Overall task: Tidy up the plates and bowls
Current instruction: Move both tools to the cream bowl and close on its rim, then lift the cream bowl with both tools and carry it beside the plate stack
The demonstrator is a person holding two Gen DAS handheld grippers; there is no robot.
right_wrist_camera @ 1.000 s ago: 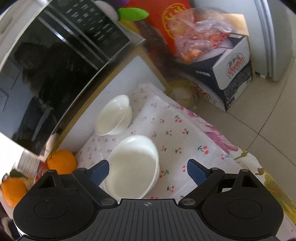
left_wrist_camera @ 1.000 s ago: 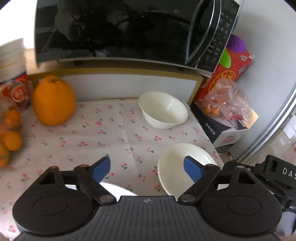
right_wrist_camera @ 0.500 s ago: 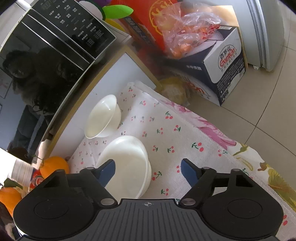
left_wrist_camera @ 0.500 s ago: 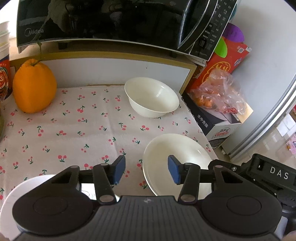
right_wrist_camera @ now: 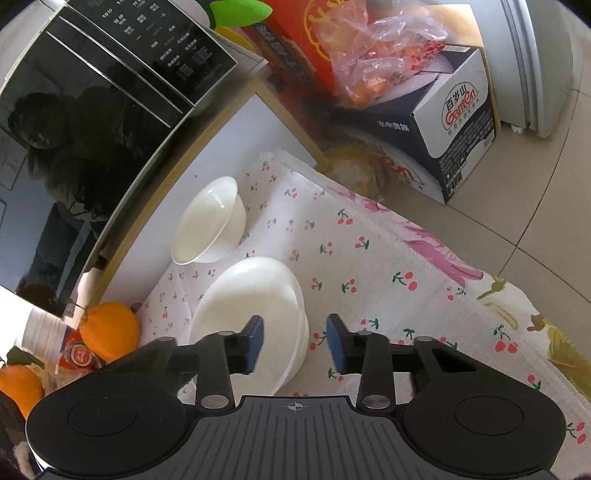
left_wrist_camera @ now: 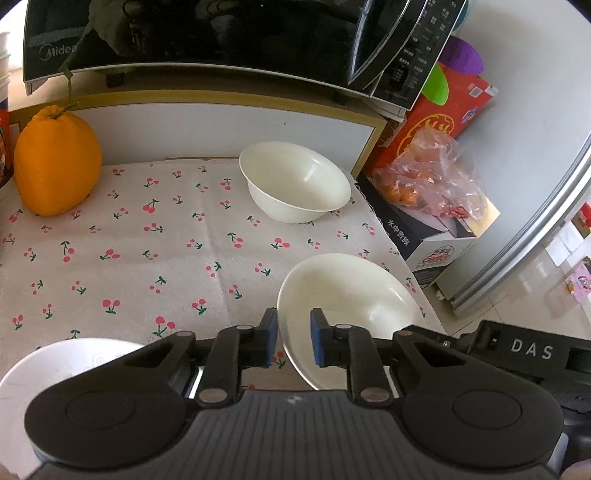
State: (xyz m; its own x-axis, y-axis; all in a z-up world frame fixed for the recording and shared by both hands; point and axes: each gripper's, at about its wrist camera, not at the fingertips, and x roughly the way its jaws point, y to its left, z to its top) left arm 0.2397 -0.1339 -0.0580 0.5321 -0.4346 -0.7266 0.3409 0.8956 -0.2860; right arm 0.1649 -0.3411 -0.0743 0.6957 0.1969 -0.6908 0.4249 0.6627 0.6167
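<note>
Three pieces of white crockery are counted on the cherry-print cloth (left_wrist_camera: 155,236), none yet gathered into one place.

Bowl: the bowl (left_wrist_camera: 295,182) is set upright at the back of the cloth, near the white cabinet panel (left_wrist_camera: 221,129) under the microwave (left_wrist_camera: 207,33); it is empty and untouched, well apart from both grippers.

Plate stack: the plate stack (right_wrist_camera: 251,314) is seen in the right wrist view as at least two plates nested; the exact count cannot be told from the rim lines. It lies at the right front of the cloth, in front of the bowl.

White disc: the white disc (left_wrist_camera: 62,365) at the left front is partly hidden by the gripper body; a plate is likely, but this is not certain.

Left gripper: the left gripper (left_wrist_camera: 293,341) is narrowed to a small gap with the near-left rim of the plate stack between the pads; contact is not seen, so nothing is judged held.

Right gripper: the right gripper (right_wrist_camera: 295,341) is held moderately open astride the stack's near-right rim, gripping nothing.

Bystanders: a large orange fruit (left_wrist_camera: 57,162) is left at the back left.

Progress: early; some plates are judged already stacked, while the bowl and the disc remain to be placed.
</note>
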